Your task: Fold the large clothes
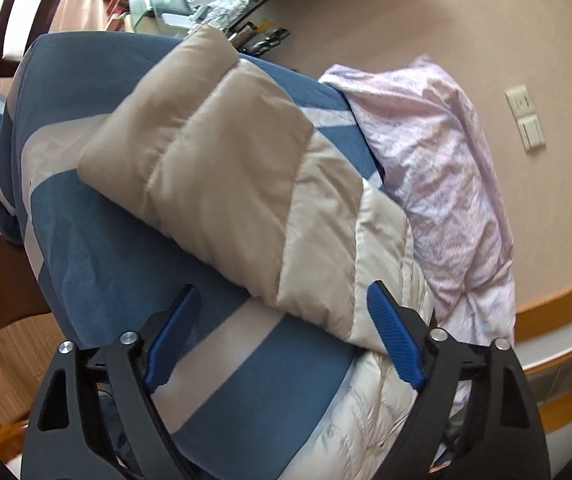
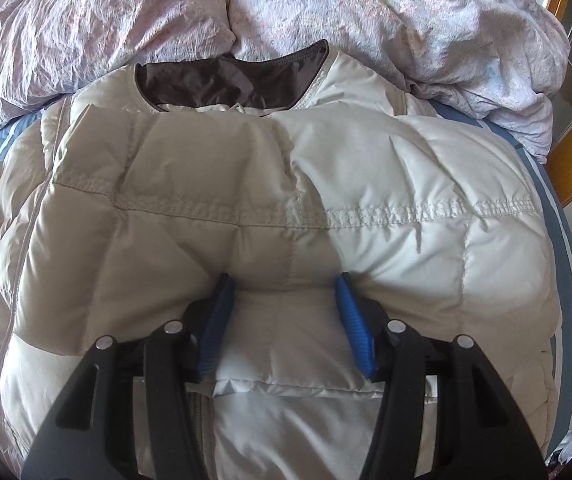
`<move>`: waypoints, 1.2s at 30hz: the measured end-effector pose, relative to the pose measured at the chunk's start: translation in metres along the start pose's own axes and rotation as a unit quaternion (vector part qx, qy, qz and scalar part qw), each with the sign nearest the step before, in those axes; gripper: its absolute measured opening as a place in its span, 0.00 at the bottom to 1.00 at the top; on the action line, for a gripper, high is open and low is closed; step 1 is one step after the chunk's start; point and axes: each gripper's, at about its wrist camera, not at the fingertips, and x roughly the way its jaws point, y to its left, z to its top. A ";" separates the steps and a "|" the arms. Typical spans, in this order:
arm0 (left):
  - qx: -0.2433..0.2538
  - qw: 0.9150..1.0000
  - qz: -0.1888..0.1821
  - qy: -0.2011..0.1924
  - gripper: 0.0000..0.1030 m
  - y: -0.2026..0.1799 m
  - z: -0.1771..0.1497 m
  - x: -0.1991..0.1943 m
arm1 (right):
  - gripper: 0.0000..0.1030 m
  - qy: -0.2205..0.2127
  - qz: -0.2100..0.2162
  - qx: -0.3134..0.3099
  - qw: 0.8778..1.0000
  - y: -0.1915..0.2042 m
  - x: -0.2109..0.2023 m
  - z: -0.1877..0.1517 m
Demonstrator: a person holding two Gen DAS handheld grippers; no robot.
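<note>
one puffy quilted jacket, cream and beige with stitched seams and a shiny dark brown lining at the collar, lies on the bed's blue-and-white striped sheet. one of its sleeves stretches flat across the stripes. the right gripper presses its two blue ribbed fingers into a folded padded panel, jaws partly apart with fabric bulging between them. the left gripper hovers with jaws wide apart over the sleeve's near edge, gripping nothing. one crumpled pale pink duvet is bunched at the far side, against a beige wall.
</note>
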 end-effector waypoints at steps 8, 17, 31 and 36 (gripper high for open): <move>-0.046 0.998 0.012 -0.038 0.70 0.014 0.020 -0.003 | 0.53 0.000 0.000 0.001 1.000 0.000 0.000 0.000; -0.079 0.995 0.022 -0.056 0.44 0.024 0.025 0.000 | 0.53 -0.001 0.000 0.000 1.000 0.000 0.000 -0.001; -0.124 0.992 0.007 -0.032 0.49 0.017 0.023 0.012 | 0.53 -0.003 0.008 0.000 1.000 -0.001 0.000 -0.002; -0.112 0.992 0.029 -0.054 0.46 0.013 0.027 0.012 | 0.53 -0.003 0.009 -0.001 1.000 -0.001 0.000 -0.002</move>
